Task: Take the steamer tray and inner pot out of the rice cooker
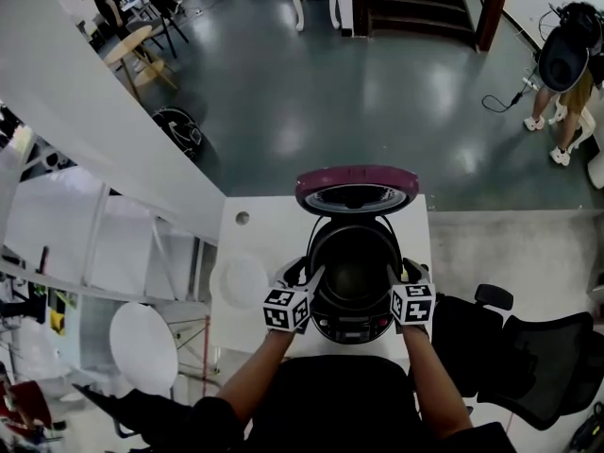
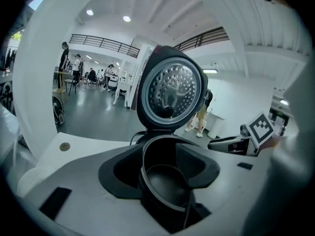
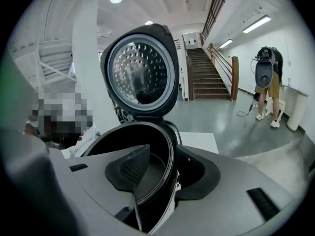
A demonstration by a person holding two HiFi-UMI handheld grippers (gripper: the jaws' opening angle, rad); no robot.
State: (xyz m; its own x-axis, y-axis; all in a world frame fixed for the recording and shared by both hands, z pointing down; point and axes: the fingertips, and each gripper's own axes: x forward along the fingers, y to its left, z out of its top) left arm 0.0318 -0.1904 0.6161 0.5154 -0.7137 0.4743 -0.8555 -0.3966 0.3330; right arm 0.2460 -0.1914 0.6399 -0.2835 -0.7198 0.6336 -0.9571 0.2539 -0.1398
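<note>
- Head view: black rice cooker (image 1: 354, 327) on a white table (image 1: 255, 239), purple-edged lid (image 1: 357, 189) tipped open toward 12 o'clock.
- Inside the cooker body, dark inner pot (image 1: 355, 262), seated in place and not lifted.
- At 9 o'clock of the pot's rim, left gripper (image 1: 311, 276); at 3 o'clock, right gripper (image 1: 394, 276); marker cubes (image 1: 286, 310) just outside the cooker on either side.
- Left gripper view: jaws parted and astride the pot's rim, one pad outside it at 9 o'clock, the other inside at 3 o'clock; a gap on each side of the rim, no squeeze, nothing held.
- Right gripper view: jaws likewise parted astride the rim, ribbed pad within the pot at 9 o'clock, other pad outside at 3 o'clock; rim between them but not clamped.
- Just beside the cooker at 9 o'clock, a pale round disc (image 1: 243, 281) on the table; impossible to tell what it is.
- Farther off: a person (image 1: 564, 74) standing at 2 o'clock, a black office chair (image 1: 538, 366) at 4 o'clock.
</note>
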